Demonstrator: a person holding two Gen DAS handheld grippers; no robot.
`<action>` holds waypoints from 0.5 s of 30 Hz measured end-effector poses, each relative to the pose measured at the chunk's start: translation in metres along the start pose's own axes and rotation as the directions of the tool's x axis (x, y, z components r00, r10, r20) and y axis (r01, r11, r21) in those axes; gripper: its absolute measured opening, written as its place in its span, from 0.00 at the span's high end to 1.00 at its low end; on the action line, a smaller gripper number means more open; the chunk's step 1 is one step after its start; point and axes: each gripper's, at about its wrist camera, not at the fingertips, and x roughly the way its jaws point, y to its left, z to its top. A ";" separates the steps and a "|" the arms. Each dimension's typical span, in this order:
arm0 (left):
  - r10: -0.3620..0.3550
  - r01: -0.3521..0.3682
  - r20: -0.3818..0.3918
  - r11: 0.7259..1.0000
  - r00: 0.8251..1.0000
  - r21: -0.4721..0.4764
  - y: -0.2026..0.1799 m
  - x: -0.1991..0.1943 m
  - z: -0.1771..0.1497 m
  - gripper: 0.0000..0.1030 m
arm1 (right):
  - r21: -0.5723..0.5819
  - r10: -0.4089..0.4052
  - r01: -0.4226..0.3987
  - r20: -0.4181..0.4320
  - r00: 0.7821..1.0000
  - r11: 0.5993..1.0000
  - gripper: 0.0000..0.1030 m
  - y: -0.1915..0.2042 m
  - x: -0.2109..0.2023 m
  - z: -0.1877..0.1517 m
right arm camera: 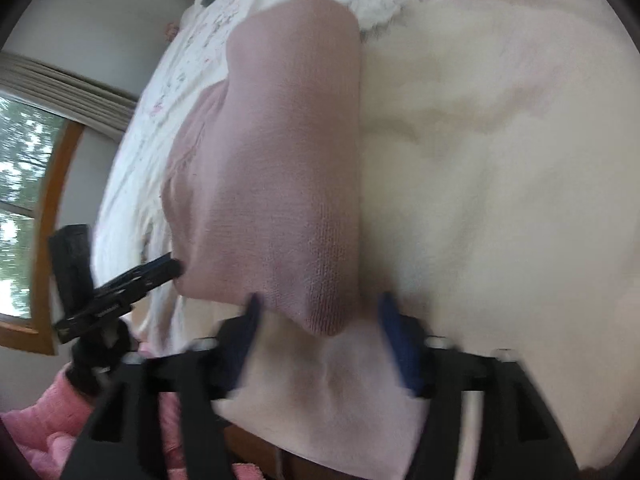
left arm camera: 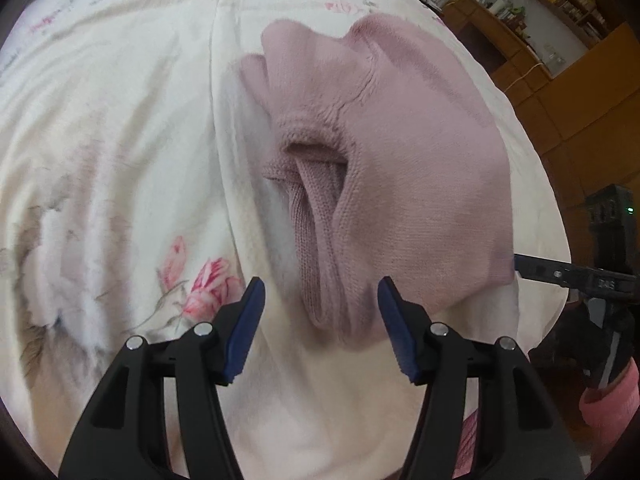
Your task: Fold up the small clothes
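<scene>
Two tongs face one garment. Left tongs (left arm camera: 322,322) stand released, blue pads well apart, holding nothing. Right tongs (right arm camera: 318,334) likewise stand spread and empty, though that view is blurred. The pink knit sweater (left arm camera: 400,168) lies partly folded on the bed (left arm camera: 120,120), over a cream floral bedspread, with its ribbed neck opening turned toward the left tongs and a narrow rolled fold running down to a point just between the left pads.

Key relation: in the left wrist view, the sweater's long axis runs straight away from the left tongs, near end almost between the pads, far end toward the wooden shelves (left arm camera: 560,8). In the same view the right tongs (left arm camera: 532,266) enter from the right edge, tips just beside the sweater's lower right corner. From the right wrist view, the sweater (right arm camera: 280,168) again stretches away lengthwise, its near hem corner lying between the right pads, while the left tongs (right arm camera: 160,270) point at its left near corner.

Judgement: both tongs sit at the near hem, one per corner, so either could close on that edge; the likely next fold carries the near end toward the far end. A pink sleeve (right arm camera: 60,400) of the person shows at lower left.
</scene>
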 end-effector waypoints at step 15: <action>0.128 -0.126 0.058 0.992 0.990 -0.031 -0.038 -0.065 -0.017 0.29 | -0.083 -0.284 0.292 0.093 0.954 0.953 0.10 0.063 -0.046 -0.022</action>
